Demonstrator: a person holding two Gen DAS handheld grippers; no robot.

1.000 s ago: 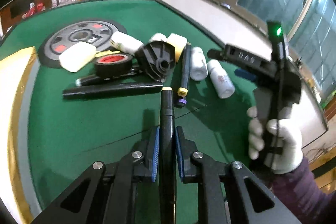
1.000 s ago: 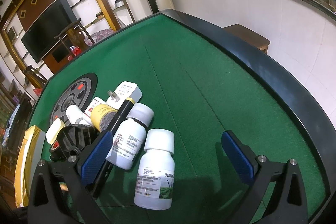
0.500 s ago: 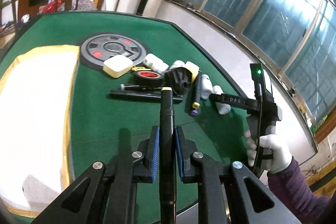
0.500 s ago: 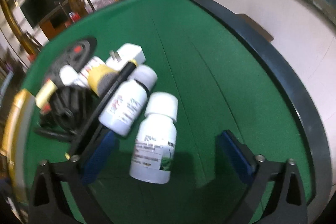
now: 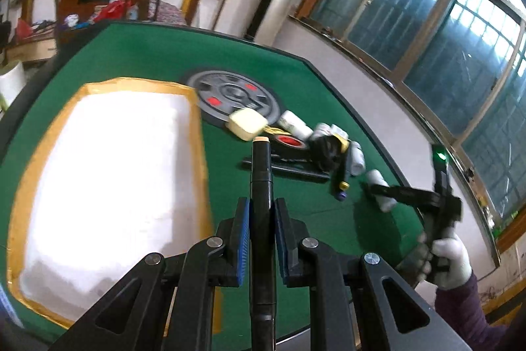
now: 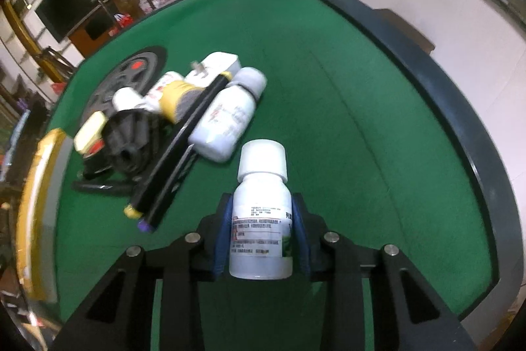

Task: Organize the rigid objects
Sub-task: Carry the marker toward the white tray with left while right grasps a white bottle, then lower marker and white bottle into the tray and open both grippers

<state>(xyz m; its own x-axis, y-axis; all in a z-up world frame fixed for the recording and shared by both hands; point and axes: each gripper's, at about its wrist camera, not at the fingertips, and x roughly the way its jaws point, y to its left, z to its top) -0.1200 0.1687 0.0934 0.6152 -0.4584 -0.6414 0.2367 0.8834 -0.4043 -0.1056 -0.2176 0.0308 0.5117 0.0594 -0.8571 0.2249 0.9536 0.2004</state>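
Note:
My left gripper (image 5: 262, 213) is shut on a black marker (image 5: 261, 160) with a cream tip and holds it above the green table, pointing towards the pile. To its left lies a white tray with a yellow rim (image 5: 197, 107). My right gripper (image 6: 262, 203) points down at a white bottle (image 6: 261, 160) that has a white cap and a printed label. Its jaws are closing, with the blue pads against both sides of the bottle. In the left wrist view a gloved hand (image 5: 450, 255) holds that right gripper (image 5: 378, 189) at the pile's right end.
Left of the bottle is a pile: another white bottle (image 6: 227, 117), a black marker with a yellow end (image 6: 177, 150), a black knob (image 6: 128, 140), a white plug (image 6: 220, 63), a cream box (image 5: 246, 122) and a grey weight plate (image 5: 230, 91). The table's dark edge (image 6: 460, 127) curves on the right.
The left gripper has risen and swung left with the marker, which brought the white tray into view. The right gripper's wide jaws have closed onto the white bottle.

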